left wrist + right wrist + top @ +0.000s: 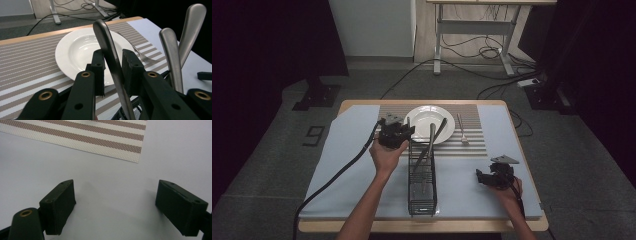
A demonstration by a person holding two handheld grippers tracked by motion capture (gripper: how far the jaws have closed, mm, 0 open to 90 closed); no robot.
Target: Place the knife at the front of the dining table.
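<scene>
A wooden table [422,226] is covered by a pale blue cloth [347,150], with a striped mat [472,135] laid across its far middle, and on that mat sits a white plate [422,122] with a fork [461,131] lying just to its right. In front of the plate, running from the mat's near edge toward the near side of the table, stands a narrow black wire rack [422,180] with several pieces of cutlery leaning up out of it. The left gripper [404,134] is held at the far left corner of the rack, beside the plate, and its jaws are drawn in around the handle of a knife [111,60]; in the left gripper view the handle rises between the two pads [131,67], which seem to press it from both sides, though the contact on the left pad is hard to make out. Two more handles, likely spoons [172,60], stand just to the right of the knife in that view. The right gripper [484,177] rests low over the bare blue cloth near the right side of the table, well apart from the rack, and in the right gripper view its jaws stand wide apart with nothing between them, the corner of the striped mat lying beyond them
</scene>
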